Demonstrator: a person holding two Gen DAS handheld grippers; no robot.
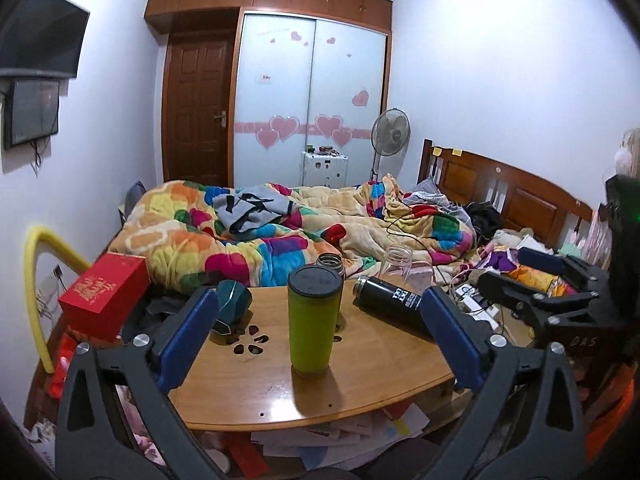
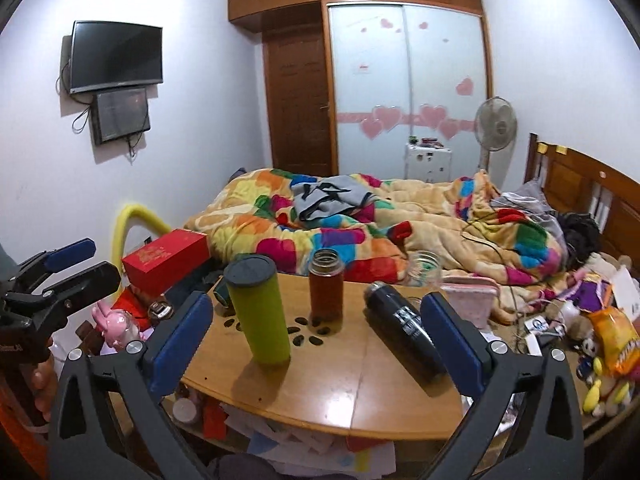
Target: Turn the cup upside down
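A lime-green tumbler with a dark lid [image 1: 314, 322] stands upright on the round wooden table [image 1: 360, 396]; it also shows in the right wrist view [image 2: 258, 312]. My left gripper [image 1: 316, 336] is open, its blue pads either side of the tumbler but nearer the camera, not touching it. My right gripper [image 2: 316, 338] is open and empty above the table's front. The left gripper also shows at the left edge of the right wrist view [image 2: 68, 268], and the right gripper at the right of the left wrist view [image 1: 536, 276].
A black flask [image 2: 404, 332] lies on its side on the table. A bottle of brown liquid [image 2: 326, 290] stands behind the tumbler. A clear jar [image 2: 426, 270], a teal cup [image 1: 234, 304] and a red box [image 1: 106, 294] sit around the far edge. A bed with a colourful quilt [image 1: 280, 236] is beyond.
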